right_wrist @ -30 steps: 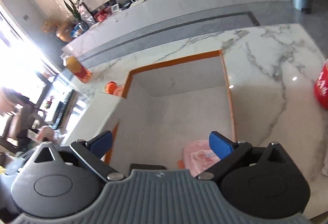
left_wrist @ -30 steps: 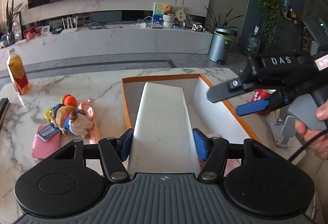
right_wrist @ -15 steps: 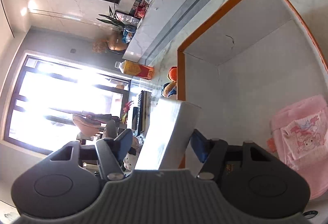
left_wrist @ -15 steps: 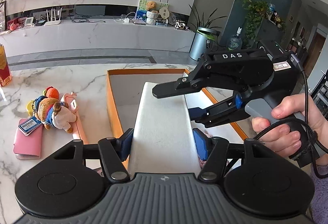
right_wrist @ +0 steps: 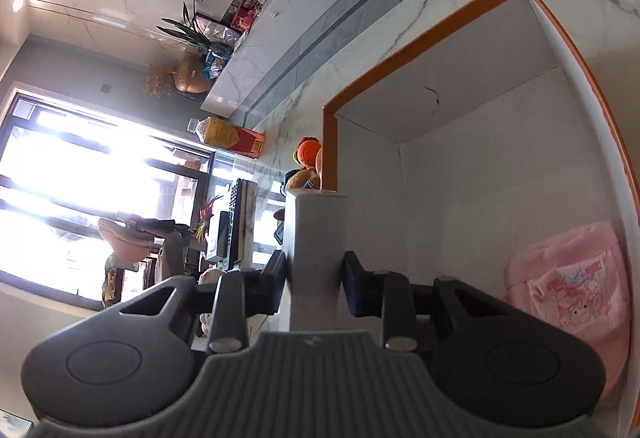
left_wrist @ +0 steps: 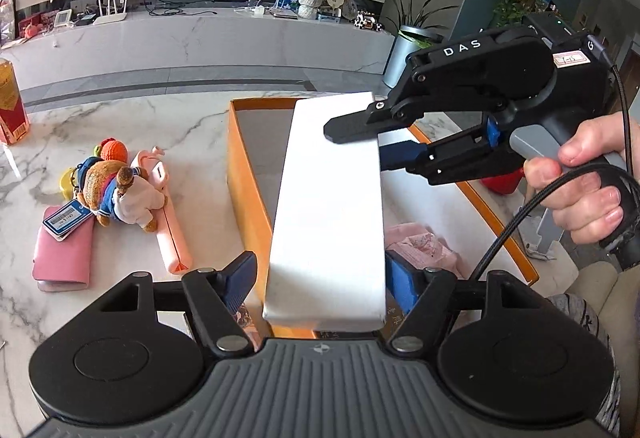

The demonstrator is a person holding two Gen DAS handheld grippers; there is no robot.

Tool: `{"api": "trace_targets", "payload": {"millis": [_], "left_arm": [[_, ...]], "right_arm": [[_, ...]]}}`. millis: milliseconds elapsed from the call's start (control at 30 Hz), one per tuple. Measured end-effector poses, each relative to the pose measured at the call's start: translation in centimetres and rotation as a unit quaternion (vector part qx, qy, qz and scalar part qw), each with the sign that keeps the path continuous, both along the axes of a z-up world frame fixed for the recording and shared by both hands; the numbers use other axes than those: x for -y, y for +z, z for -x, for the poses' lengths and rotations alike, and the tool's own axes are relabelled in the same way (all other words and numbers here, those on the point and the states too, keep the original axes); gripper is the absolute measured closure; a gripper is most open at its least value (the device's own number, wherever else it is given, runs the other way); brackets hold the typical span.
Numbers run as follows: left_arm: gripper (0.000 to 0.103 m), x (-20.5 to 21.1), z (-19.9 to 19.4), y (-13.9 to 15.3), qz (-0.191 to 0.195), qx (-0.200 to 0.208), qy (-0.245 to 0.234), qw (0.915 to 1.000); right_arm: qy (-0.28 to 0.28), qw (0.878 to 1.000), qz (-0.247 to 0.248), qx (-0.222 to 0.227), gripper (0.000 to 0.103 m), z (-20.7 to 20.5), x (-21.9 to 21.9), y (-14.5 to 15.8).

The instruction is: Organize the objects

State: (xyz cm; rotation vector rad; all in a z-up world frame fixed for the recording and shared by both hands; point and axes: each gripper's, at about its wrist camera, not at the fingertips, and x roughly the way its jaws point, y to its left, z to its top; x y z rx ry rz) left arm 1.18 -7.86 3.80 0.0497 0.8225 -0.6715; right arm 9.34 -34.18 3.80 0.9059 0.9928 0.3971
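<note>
Both grippers clamp the white box (left_wrist: 328, 205): the left gripper (left_wrist: 320, 278) across its near end, the right gripper (left_wrist: 360, 145) with jaws narrowed on its far right corner, above the orange tray (left_wrist: 244, 197).

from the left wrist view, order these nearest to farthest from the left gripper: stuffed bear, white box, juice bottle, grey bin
1. white box, between the left gripper fingers
2. stuffed bear, on the table to the left
3. juice bottle, far left table edge
4. grey bin, on the floor beyond
</note>
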Motion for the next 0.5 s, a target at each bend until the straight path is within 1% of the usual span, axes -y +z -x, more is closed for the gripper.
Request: {"api": "trace_targets", "payload": {"millis": [67,133,200,233,333,367,433,500], "left_arm": [[0.022,-0.4,-0.3,0.0,-0.004,-0.004,0.002,1.0000],[0.021,-0.8,-0.6,0.0,-0.018,-0.018,0.006,0.9997],[0.022,-1.6,-0.8,0.0,-0.028,-0.025,0.006,0.9993],[0.022,-2.2,-0.9,0.1,-0.028,-0.024,0.012,0.9993],[0.022,-4.0,-1.5,0.3,-0.020,-0.026,0.031,0.9990],[0.022,-4.4,-1.7,0.4,-0.017,-0.027,0.038,0.9988],[0.022,-5.0,-2.0,0.5,-0.012,-0.030,0.046,0.9984],[0.022,-5.4,-2.3,0.6,-0.006,-0.034,0.052,0.9981]], "right_arm": [[-0.010,1.000,0.016,-0.004,0.071,-0.5,0.5,0.5],[-0.013,1.000,0.010,-0.007,0.071,-1.3,1.0,0.9],[-0.011,1.000,0.015,-0.010,0.071,-1.8,1.6,1.5],[-0.016,1.000,0.014,-0.005,0.072,-1.8,2.0,2.1],[-0.018,0.999,0.038,0.008,0.072,-1.8,2.9,4.2],[-0.018,0.998,0.056,0.010,0.072,-1.8,3.0,4.9],[-0.010,0.993,0.116,0.014,0.072,-1.9,2.9,6.2],[0.004,0.988,0.154,0.006,0.073,-2.3,2.4,6.5]]}}
